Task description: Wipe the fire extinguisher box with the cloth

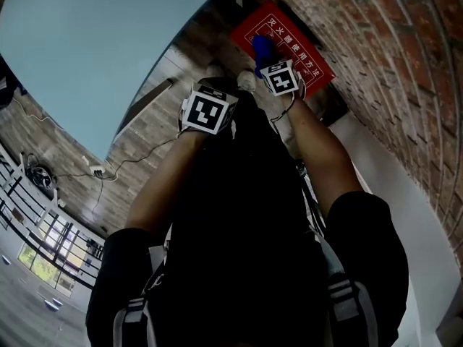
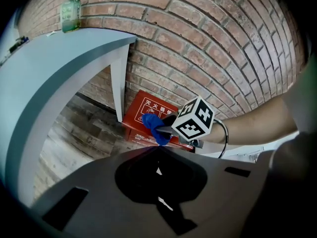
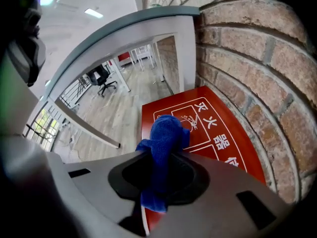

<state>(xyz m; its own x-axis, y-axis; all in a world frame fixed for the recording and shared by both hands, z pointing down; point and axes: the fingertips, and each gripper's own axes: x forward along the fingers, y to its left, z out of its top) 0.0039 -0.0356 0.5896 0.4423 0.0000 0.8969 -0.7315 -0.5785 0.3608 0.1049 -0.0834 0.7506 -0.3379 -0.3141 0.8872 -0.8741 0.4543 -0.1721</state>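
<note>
The red fire extinguisher box with white print stands on the floor against the brick wall. My right gripper is shut on a blue cloth, and the bunched cloth hangs just over the box's top face. The left gripper view shows that cloth at the box's front upper edge, with the right gripper's marker cube behind it. My left gripper hangs back from the box, its jaws together with nothing in them. In the head view its cube sits left of the right gripper.
A brick wall runs behind the box. A grey counter with a green bottle on it juts over the spot, and its upright panel stands just left of the box. Wood-look floor lies to the left.
</note>
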